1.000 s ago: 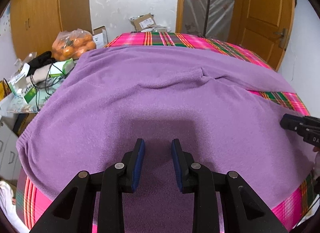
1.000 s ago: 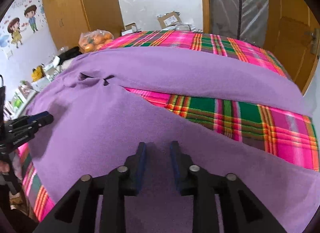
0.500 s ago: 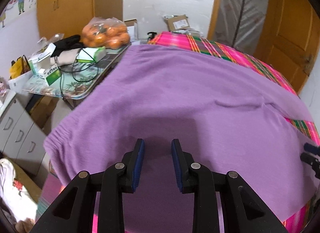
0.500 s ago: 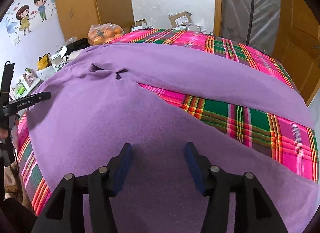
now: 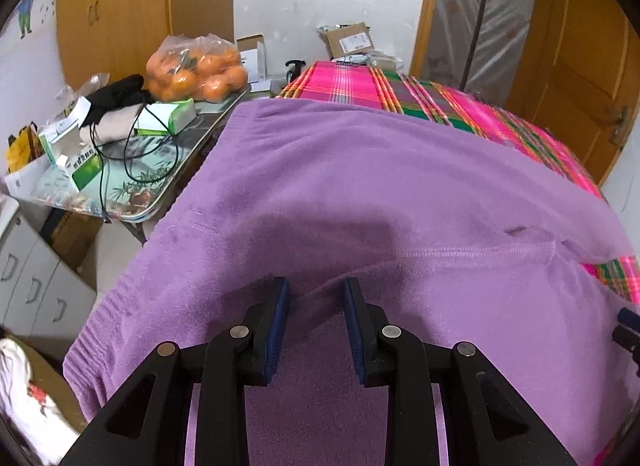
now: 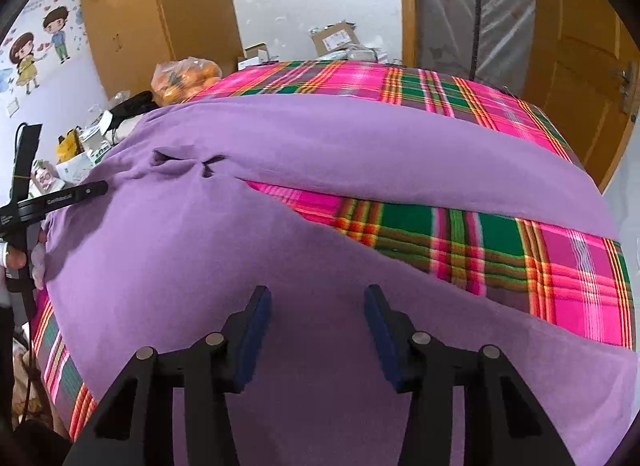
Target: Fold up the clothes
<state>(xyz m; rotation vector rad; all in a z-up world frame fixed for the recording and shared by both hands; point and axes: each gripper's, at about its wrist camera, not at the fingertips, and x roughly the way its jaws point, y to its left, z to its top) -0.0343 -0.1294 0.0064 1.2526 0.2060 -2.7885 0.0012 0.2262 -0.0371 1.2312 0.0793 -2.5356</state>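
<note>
Purple fleece trousers (image 5: 360,193) lie spread on a bed with a pink and green plaid cover (image 5: 400,89). Their ribbed waistband hangs over the bed's left edge. My left gripper (image 5: 314,294) hovers just above the fabric near the waist, jaws a little apart and empty. In the right wrist view the two legs (image 6: 280,250) part, with plaid cover (image 6: 480,242) showing between them. My right gripper (image 6: 316,302) is wide open and empty above the near leg. The left gripper also shows at the left edge of that view (image 6: 56,197).
A low side table (image 5: 132,169) stands left of the bed with a bag of oranges (image 5: 196,73), boxes and black cables. White drawers (image 5: 36,286) stand at the lower left. A wooden door (image 5: 580,65) and wardrobe (image 5: 120,17) line the back.
The left gripper swung left towards the waistband, so the side table now fills more of its view. The right gripper opened wide and stayed over the near leg.
</note>
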